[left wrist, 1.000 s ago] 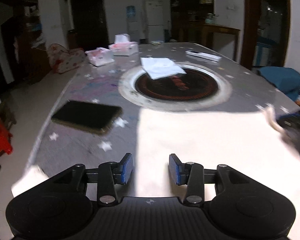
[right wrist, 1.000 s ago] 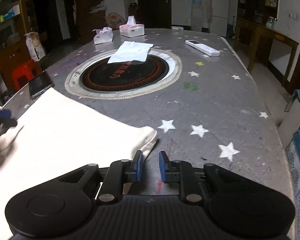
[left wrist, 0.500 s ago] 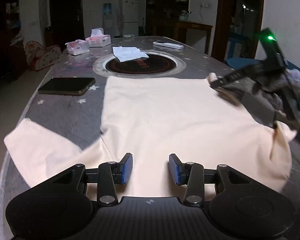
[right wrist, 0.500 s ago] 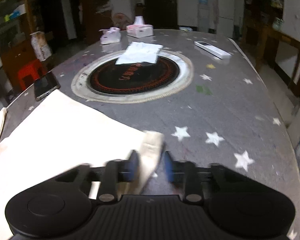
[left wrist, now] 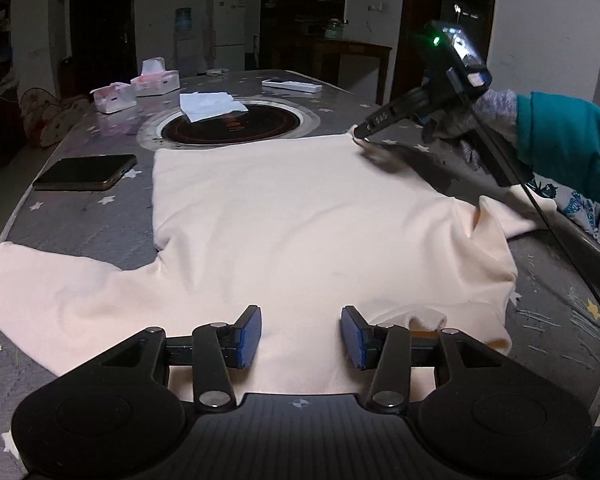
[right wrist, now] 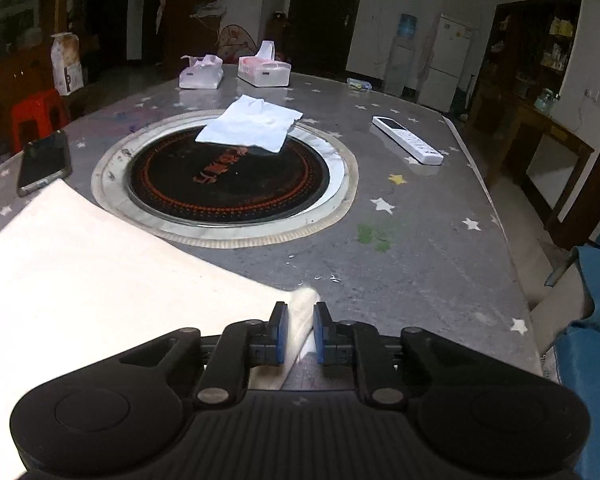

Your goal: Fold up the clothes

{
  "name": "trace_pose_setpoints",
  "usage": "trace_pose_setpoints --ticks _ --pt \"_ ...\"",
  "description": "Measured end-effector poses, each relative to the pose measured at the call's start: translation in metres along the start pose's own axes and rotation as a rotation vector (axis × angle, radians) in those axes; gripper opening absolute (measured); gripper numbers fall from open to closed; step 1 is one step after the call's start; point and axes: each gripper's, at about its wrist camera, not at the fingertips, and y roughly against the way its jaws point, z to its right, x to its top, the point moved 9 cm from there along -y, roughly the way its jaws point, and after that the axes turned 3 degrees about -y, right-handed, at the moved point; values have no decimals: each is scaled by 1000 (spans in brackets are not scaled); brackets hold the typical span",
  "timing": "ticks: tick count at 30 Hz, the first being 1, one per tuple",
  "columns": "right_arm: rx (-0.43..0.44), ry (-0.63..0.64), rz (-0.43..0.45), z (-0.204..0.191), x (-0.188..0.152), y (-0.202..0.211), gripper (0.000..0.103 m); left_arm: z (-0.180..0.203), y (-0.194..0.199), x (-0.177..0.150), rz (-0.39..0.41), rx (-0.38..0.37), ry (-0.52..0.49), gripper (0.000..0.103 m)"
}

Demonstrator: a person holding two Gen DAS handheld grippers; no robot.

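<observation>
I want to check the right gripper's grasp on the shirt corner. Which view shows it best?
The right wrist view: the right gripper pinches the cream shirt corner between its blue pads. The left wrist view shows that gripper's tip at the corner from afar, pads hidden.

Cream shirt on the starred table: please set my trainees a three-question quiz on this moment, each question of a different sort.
1. True or false: the left claw is clamped on the cream long-sleeved shirt.
2. What lies partly over the round black hotplate? A kettle; B white tissue; C plate.
3. Fill in: the right claw pinches the shirt at its ____.

Key: 1 false, its jaws stand open above the cloth; 2 B; 3 corner.
</observation>
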Motion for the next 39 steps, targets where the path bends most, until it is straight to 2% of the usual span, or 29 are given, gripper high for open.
trace_pose_setpoints --ticks 6,10,13,17,20,23,27,30,33,39 --pt "174 71 -5 -42 -24 63 21 2 2 -2 -1 4 -3 48" --pt "279 155 -33 -84 -66 108 21 0 2 -2 1 15 3 48" --pt "295 192 -65 -102 -102 127 21 -1 4 -3 3 26 9 49" --pt "274 137 -56 -98 -130 153 24 -4 4 -4 3 43 16 53" --pt "251 28 -20 -71 -129 174 24 -5 4 -5 2 50 19 54" --pt "157 -92 2 -26 -124 179 24 -6 4 -5 2 58 25 54" --pt "-43 -209 7 43 -131 173 25 -6 5 -3 0 66 33 54" --pt "-112 -270 -2 82 -135 162 25 -1 11 5 18 63 28 54" --pt "-175 -328 -11 118 -139 152 25 16 18 20 58 15 3 55" --pt "-143 -339 -31 126 -140 136 22 79 11 45 96 -144 -77 56"
